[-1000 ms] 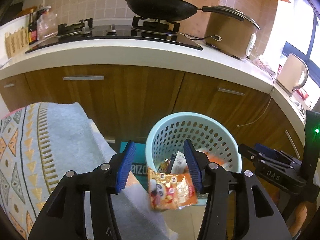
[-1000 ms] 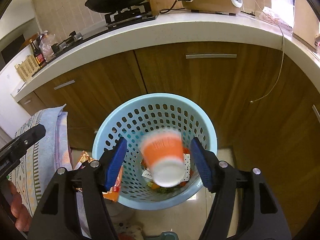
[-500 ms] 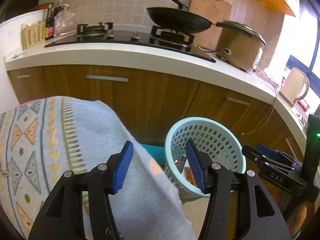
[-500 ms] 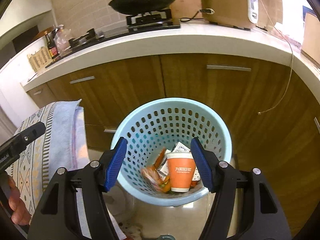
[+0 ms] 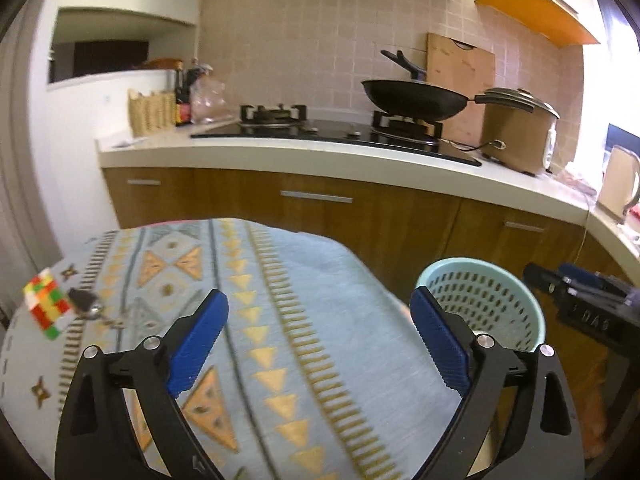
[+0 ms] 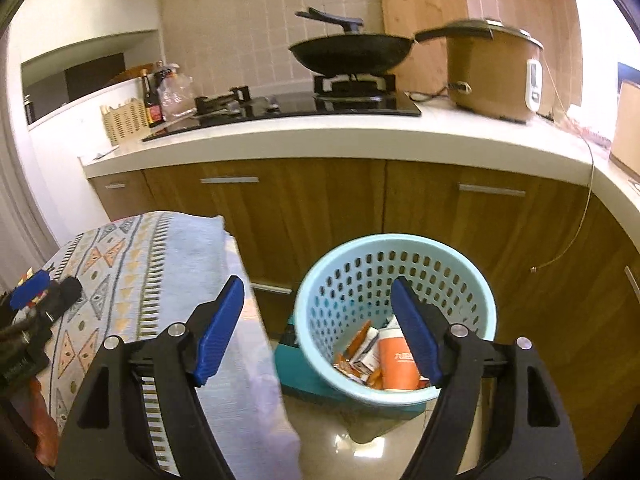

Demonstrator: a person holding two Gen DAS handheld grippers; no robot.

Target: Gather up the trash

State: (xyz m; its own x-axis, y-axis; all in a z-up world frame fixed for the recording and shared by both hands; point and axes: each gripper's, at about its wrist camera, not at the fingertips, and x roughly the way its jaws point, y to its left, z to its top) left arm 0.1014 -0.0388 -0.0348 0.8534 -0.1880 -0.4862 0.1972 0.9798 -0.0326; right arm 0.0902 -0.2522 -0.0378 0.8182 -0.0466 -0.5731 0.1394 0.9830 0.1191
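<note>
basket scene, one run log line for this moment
left tongs: open, empty | right tongs: open, empty | orange cup: in basket | cube: on cloth

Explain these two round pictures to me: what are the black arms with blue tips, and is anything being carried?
They are hand-held grippers, one per hand, each with a fisheye camera looking along its two fingers. The left gripper looks over a patterned cloth with a colourful puzzle cube and keys on it. The right gripper looks down at a light blue basket on the floor, holding an orange cup and wrappers. Both grippers are open and carry nothing. Behind is a kitchen counter with a black pan.
</note>
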